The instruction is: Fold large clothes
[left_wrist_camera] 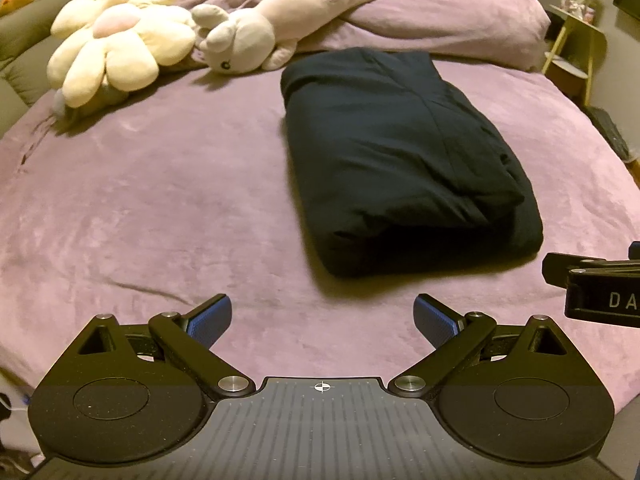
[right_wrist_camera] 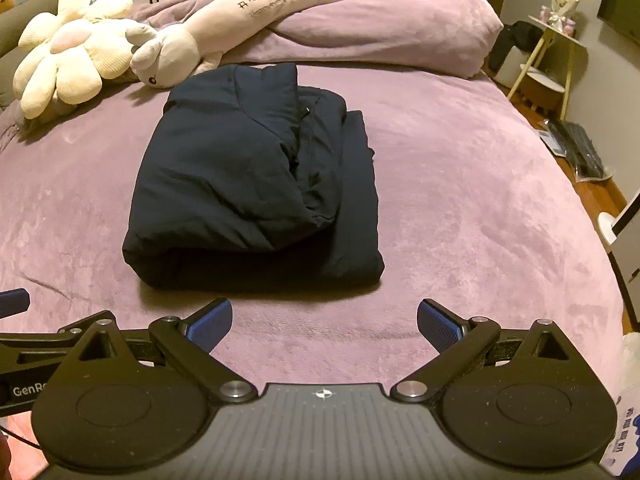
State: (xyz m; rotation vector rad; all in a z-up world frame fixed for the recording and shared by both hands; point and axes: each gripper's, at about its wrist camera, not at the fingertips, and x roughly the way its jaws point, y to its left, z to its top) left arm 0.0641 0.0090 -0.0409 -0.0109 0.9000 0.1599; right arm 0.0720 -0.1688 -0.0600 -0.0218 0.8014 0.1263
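Note:
A dark navy garment lies folded into a thick rectangle on the purple bed. It also shows in the right wrist view. My left gripper is open and empty, held above the bed short of the garment's near left corner. My right gripper is open and empty, just short of the garment's near edge. The right gripper's side shows at the right edge of the left wrist view. The left gripper's side shows at the left edge of the right wrist view.
A cream flower plush and a long pale plush animal lie at the head of the bed. A bunched purple duvet lies behind the garment. A yellow side table and dark items on the floor are to the right.

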